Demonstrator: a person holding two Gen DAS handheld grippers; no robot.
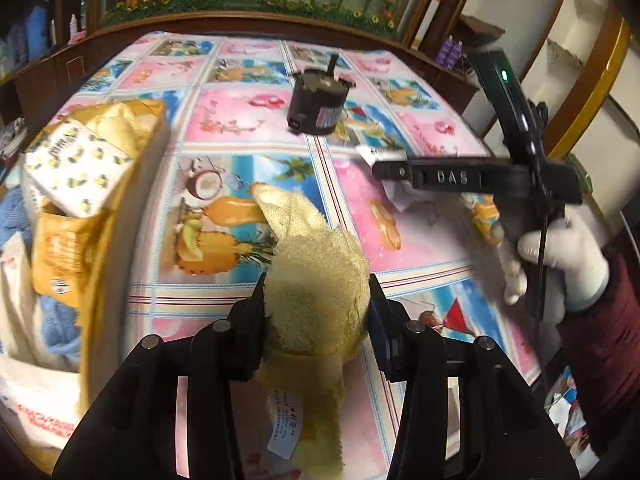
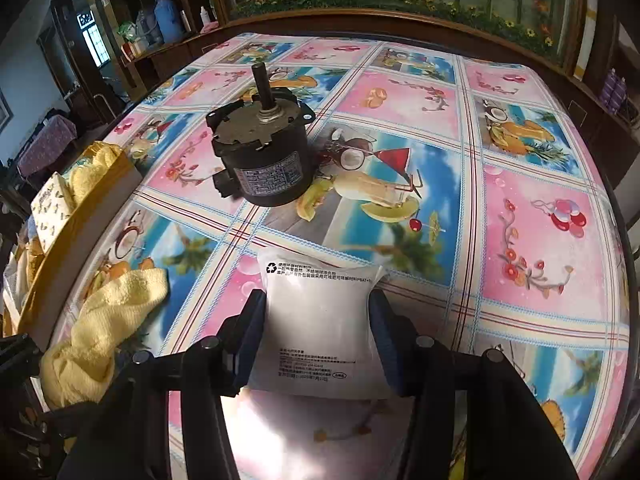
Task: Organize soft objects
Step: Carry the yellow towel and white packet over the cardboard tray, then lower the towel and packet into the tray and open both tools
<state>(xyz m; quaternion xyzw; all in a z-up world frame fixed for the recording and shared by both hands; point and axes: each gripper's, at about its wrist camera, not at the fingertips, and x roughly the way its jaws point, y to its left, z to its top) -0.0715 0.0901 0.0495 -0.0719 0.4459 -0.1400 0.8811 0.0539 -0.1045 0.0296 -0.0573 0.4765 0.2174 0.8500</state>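
Left tool [image 1: 318, 312], bottom centre of its wrist view: both pads clamp a bunched pale-yellow terry cloth [image 1: 316, 280], which is lifted above the counter [image 1: 420, 240], a fruit-and-flower patterned oilcloth surface. One cloth corner points toward upper left; a white label hangs below the pads.

Far left of that view: an open yellow cardboard box [image 1: 100, 240] at the counter's edge holds a white lemon-print packet [image 1: 78, 168] and blue fabric [image 1: 56, 320].

Centre, upper part: a black cylindrical motor with upright shaft [image 1: 318, 100] stands on the counter.

Right side: a white-gloved hand [image 1: 560, 256] with a dark red sleeve grips the handle of the other tool.

Right tool [image 2: 316, 320], bottom centre of its own view: the pads press on both edges of a flat white plastic packet with printed black text [image 2: 320, 320], grasping it. Whether the packet rests on the counter, cannot tell. Motor just beyond it; yellow cloth at lower left.
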